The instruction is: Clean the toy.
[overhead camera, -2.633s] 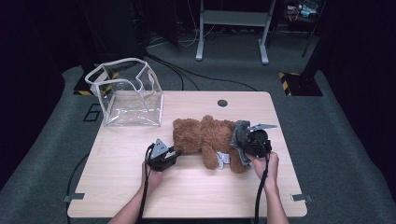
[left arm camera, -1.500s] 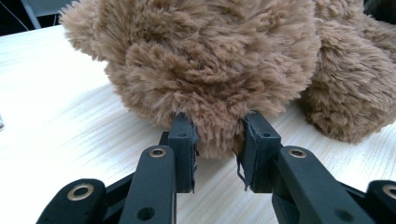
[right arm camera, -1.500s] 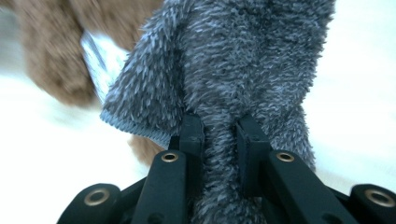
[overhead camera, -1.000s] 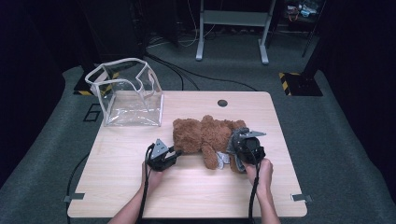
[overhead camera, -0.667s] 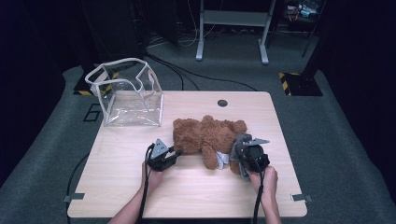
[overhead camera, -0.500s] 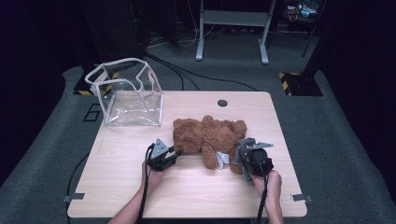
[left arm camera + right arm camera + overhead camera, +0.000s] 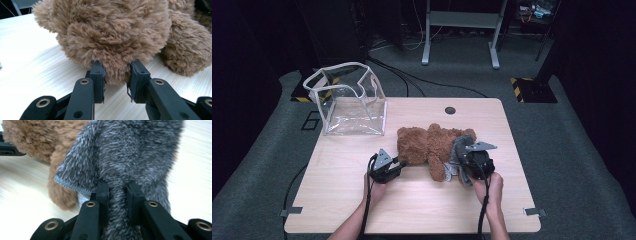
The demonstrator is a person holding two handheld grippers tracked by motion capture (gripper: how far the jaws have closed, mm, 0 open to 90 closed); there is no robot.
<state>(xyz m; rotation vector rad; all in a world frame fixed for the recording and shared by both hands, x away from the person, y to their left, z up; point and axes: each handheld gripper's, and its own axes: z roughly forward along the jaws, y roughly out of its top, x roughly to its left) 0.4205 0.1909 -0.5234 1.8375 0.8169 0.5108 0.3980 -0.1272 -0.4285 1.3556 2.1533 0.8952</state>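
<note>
From above, the brown teddy bear (image 7: 429, 145) lies flat near the middle of the wooden table (image 7: 412, 205), with a clear plastic bag (image 7: 348, 100) standing well apart at the far left corner. The left gripper (image 7: 398, 162) sits at the bear's left end, tips right in the fur. The right gripper (image 7: 462, 160) is over at the other end, on a grey fuzzy garment (image 7: 459, 147) that the bear is wearing.

Left gripper view: the left gripper (image 7: 116, 75) is only partway apart, and a tuft of the bear's (image 7: 112, 32) round end bulges between the pads, so it's pinching fur, not a whole limb.

Right gripper view: the right gripper (image 7: 117, 192) is squeezed nearly together on a bunched fold of the grey fabric (image 7: 120, 152), which runs down between the jaws. The bear's brown fur (image 7: 37, 137) shows behind at upper left.
</note>
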